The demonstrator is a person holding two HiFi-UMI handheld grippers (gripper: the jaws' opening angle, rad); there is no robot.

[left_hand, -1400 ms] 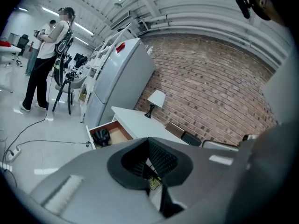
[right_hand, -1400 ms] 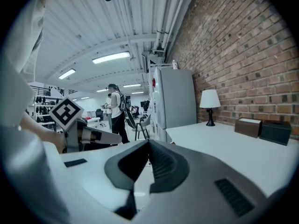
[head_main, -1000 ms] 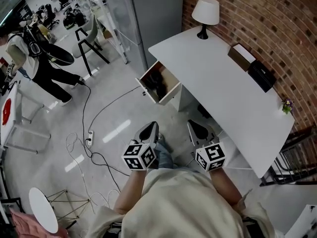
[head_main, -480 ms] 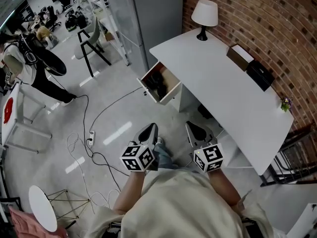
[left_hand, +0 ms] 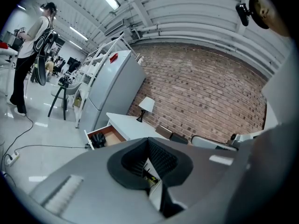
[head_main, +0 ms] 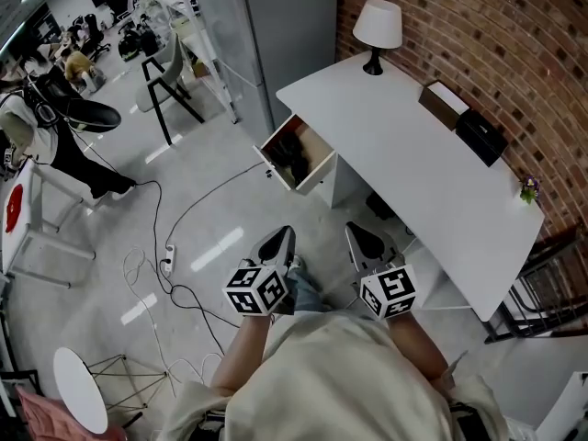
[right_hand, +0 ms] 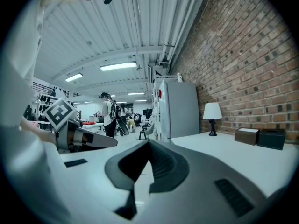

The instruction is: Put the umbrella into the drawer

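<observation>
The wooden drawer [head_main: 308, 168] stands pulled out from the left end of the white desk [head_main: 432, 182]. A dark bundle, apparently the folded umbrella [head_main: 290, 155], lies inside it. The left gripper view also shows the drawer [left_hand: 108, 135] with that dark bundle [left_hand: 97, 141] in it. My left gripper [head_main: 279, 243] and right gripper [head_main: 360, 239] hover side by side near my body, well short of the drawer. Both are shut with nothing between the jaws, as their own views show for the left gripper [left_hand: 149, 141] and the right gripper [right_hand: 149, 145].
A lamp [head_main: 378, 28], a brown box [head_main: 444, 105] and a black box [head_main: 483, 136] sit on the desk against the brick wall. A cable and power strip [head_main: 167, 263] trail over the floor. A person [head_main: 50, 122] stands far left, near a chair [head_main: 171, 78].
Both grippers stay almost where they were, still shut. The person at the far left has shifted further left.
</observation>
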